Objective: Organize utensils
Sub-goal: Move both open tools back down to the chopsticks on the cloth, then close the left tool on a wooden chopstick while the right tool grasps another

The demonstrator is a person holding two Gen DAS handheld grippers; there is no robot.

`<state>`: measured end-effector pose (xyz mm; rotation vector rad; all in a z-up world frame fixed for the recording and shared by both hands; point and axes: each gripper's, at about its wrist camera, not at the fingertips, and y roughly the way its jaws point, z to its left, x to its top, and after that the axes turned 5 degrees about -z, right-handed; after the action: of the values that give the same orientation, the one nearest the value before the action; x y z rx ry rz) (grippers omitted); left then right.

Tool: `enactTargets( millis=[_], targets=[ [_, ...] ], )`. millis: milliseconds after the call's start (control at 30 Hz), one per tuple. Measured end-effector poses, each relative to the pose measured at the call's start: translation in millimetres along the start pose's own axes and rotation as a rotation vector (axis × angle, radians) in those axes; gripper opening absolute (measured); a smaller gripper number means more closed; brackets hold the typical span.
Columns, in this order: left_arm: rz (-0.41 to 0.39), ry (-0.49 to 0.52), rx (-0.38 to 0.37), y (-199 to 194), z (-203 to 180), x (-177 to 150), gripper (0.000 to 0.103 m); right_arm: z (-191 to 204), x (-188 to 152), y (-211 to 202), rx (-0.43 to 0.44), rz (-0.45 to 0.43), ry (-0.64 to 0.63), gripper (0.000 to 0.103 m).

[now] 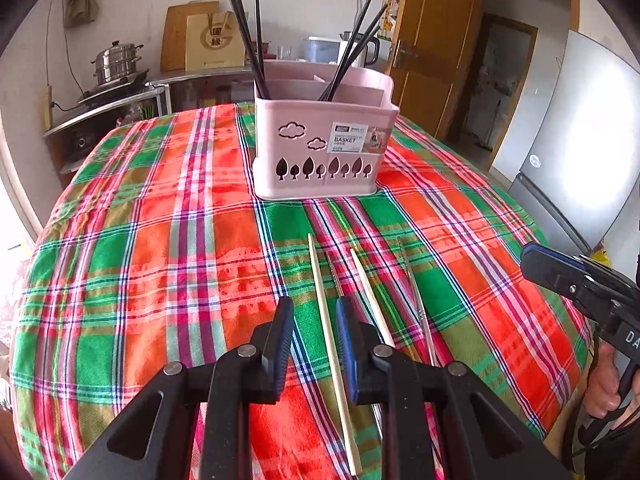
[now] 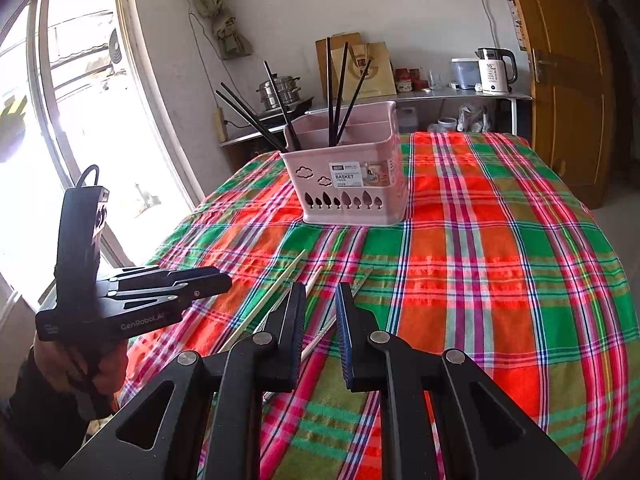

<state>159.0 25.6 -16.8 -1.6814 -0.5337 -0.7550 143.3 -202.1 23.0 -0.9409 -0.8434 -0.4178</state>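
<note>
A pink utensil basket [image 1: 320, 148] stands on the plaid tablecloth and holds several black chopsticks [image 1: 246, 36]; it also shows in the right wrist view [image 2: 352, 196]. Two pale wooden chopsticks [image 1: 326, 320] and thin metal ones [image 1: 418, 300] lie loose on the cloth in front of it. My left gripper [image 1: 316, 312] is open and hovers low, with one wooden chopstick between its fingers. My right gripper [image 2: 320, 300] is open and empty above the loose chopsticks [image 2: 280, 284]. Each gripper shows in the other's view: the right gripper [image 1: 560, 272], the left gripper [image 2: 192, 284].
The round table's plaid cloth [image 1: 160, 240] drops off at the edges. Behind stand a counter with a steel pot [image 1: 118, 62], a kettle [image 2: 494, 70] and a paper bag [image 1: 214, 42]. A wooden door [image 1: 436, 40] and a fridge [image 1: 580, 148] are at right, a window [image 2: 72, 120] at left.
</note>
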Motion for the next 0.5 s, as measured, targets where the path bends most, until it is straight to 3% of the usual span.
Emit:
enactTargets(
  millis=[167,500],
  targets=[
    [0.070,-0.020,-0.005,35,6,3,0.021,0,-1,14,0.018,0.029,0.011,0.016],
    [0.112,-0.001,0.008,58,3,5,0.021,0,-2,20,0.028,0.044,0.012,0.016]
  ],
)
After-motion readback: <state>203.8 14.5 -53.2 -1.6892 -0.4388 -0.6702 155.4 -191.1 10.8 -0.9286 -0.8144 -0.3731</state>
